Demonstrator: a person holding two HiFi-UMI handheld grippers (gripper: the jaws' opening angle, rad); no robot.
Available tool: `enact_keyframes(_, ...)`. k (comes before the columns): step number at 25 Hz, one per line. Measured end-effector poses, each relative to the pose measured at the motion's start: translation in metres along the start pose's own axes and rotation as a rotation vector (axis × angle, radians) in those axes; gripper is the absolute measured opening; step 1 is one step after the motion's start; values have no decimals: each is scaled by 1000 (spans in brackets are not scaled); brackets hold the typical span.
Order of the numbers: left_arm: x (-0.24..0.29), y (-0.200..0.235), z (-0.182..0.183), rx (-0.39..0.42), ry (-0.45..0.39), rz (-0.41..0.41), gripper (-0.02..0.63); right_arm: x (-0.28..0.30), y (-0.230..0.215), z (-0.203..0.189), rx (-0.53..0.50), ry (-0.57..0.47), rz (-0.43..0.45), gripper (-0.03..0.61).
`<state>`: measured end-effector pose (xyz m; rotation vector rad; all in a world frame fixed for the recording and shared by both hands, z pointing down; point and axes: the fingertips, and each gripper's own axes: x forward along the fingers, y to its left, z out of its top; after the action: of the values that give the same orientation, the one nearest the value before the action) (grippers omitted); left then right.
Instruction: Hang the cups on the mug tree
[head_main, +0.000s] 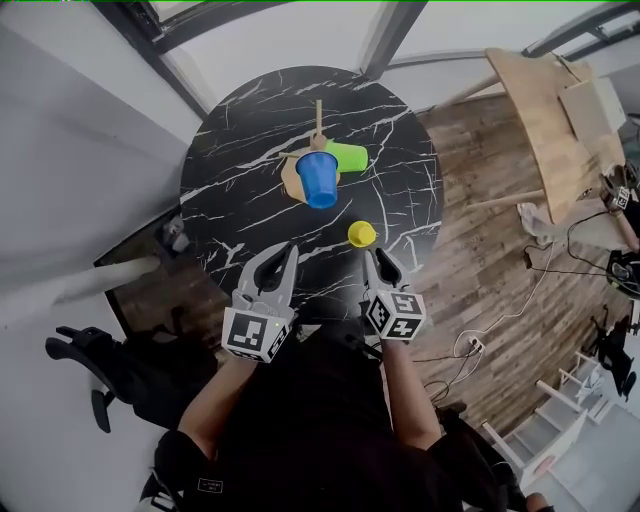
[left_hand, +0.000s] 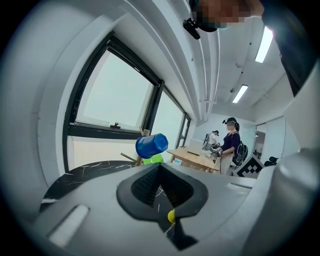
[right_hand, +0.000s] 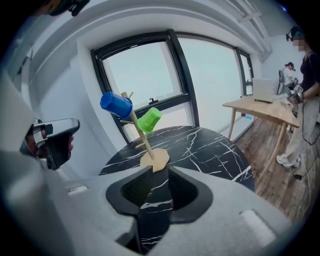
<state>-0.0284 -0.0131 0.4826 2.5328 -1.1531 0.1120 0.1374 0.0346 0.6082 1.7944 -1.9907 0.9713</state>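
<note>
Hanging on the mug tree (head_main: 319, 112) are the blue cup (head_main: 317, 178) and green cup (head_main: 347, 156); the yellow cup (head_main: 361, 234) is left, standing on the table (head_main: 230, 190) just ahead of the right gripper (head_main: 378, 262), whose jaws are narrowly apart and empty; the left gripper (head_main: 280, 258) is closed on nothing

The left tongs (head_main: 278, 258) and right tongs (head_main: 377, 262) are held side by side, pointing far. The left are closed, the right slightly parted and empty.

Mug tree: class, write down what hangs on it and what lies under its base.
A blue cup and a green cup hang on pegs of the mug tree. Its wooden base rests on the black marble table. The peg ends inside the cups are covered.
</note>
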Motion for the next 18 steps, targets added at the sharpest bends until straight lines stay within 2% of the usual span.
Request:
enact_keyframes(7,3,10,-10,-10,12,-25,0,23,-13,-21,14,20,-85,152)
enact_keyframes(13,0,15,-12,-20,7,-36,0,42,-25,-43,-23,74,-142,221)
enact_keyframes(18,0,18,-17,-29,21,-44,1,62,-37,-51,-31,99,-190,243)
